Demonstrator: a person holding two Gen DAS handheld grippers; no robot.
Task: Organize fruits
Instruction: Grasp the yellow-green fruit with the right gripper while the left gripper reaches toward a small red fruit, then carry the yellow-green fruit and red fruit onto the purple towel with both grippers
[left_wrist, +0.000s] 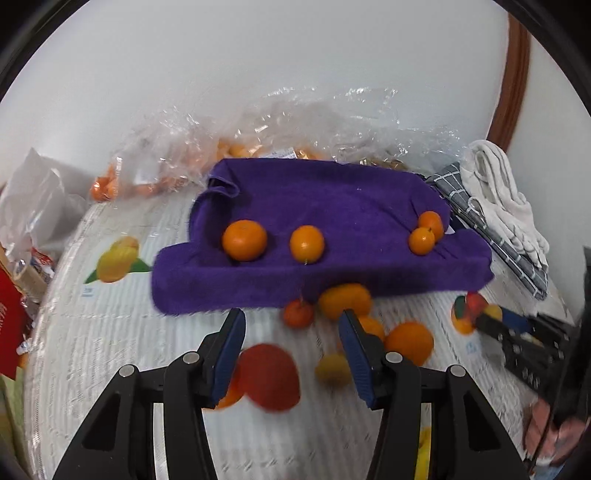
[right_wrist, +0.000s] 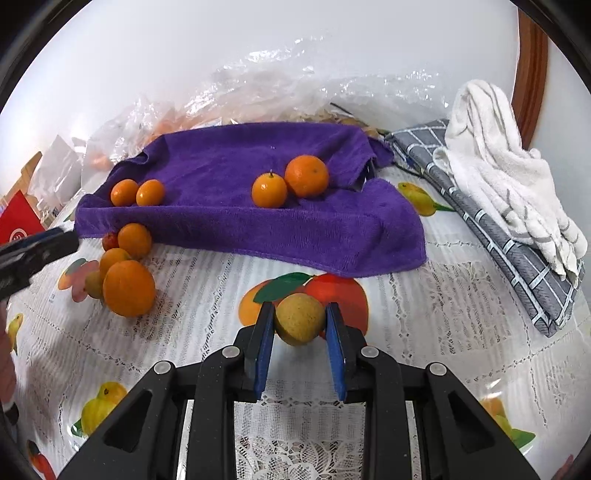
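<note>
The right gripper (right_wrist: 300, 319) is pinching a small yellowish-green fruit (right_wrist: 299, 323) between its blue pads, low in the middle of the right wrist view, and is holding it just over the lace tablecloth (right_wrist: 424, 332). The pads are pressing on the fruit's widest part, which looks like the right place to hold it, since a round, smooth-skinned fruit can squirt out of a grip set off-centre. It is probably light and firm, but too hard a squeeze could bruise it.

The left gripper (left_wrist: 291, 334) is standing spread with nothing between its jaws, at the bottom centre of the left wrist view. It is pointing toward a loose cluster of oranges (left_wrist: 345, 304) lying on the cloth just in front of the purple towel (left_wrist: 332, 206).

Four more oranges are sitting in two pairs on the towel, in the upper middle of both views. The soft pile should be keeping them from rolling.
</note>
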